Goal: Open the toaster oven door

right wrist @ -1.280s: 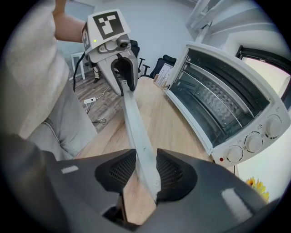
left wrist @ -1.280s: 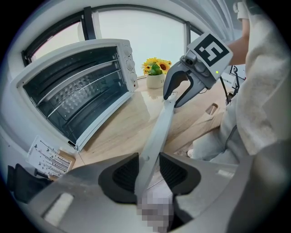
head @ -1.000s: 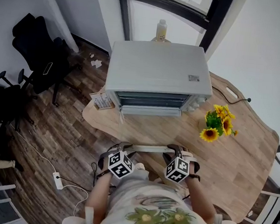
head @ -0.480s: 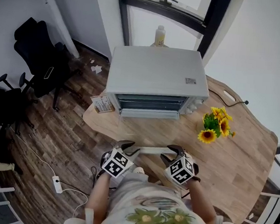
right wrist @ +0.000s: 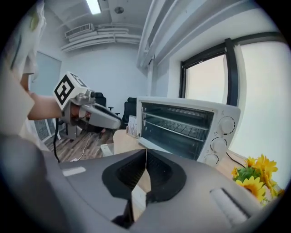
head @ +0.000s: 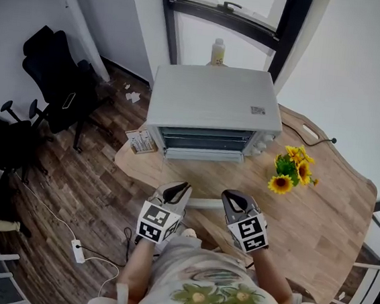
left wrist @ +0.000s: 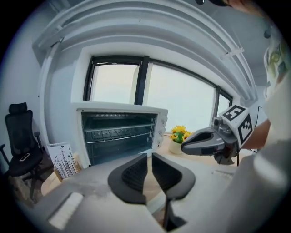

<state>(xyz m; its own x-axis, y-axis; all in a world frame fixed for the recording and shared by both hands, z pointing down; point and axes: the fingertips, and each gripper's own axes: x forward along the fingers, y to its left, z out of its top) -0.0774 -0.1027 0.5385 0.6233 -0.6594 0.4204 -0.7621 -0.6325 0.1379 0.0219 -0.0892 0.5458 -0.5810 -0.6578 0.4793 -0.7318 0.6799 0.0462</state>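
Since the oven's (head: 213,96) front shows as a bare dark cavity with its wire racks (left wrist: 119,134) in plain sight from both gripper views, I judge the opening done. The door (head: 206,202) seems to lie dropped flat toward the person, its pale handle bar showing in the head view between and beneath the two grippers. Neither claw has it. The left gripper (head: 178,189) has just been closing and now stands almost pressed together, with only a thin slit between the pads and nothing in it. The right gripper (head: 231,197) has also just been closing, and its tips now meet on nothing. What is left looks slight, at most drawing the hands clear. The oven sits at the far end of the wooden table (head: 334,197), backed against the window, with sunflowers (head: 293,169) just to its right. It is a pale boxy unit with a flat grey-white top and a column of three round knobs (right wrist: 218,136) down its right front. The door's glass is hard to make out against the tabletop.
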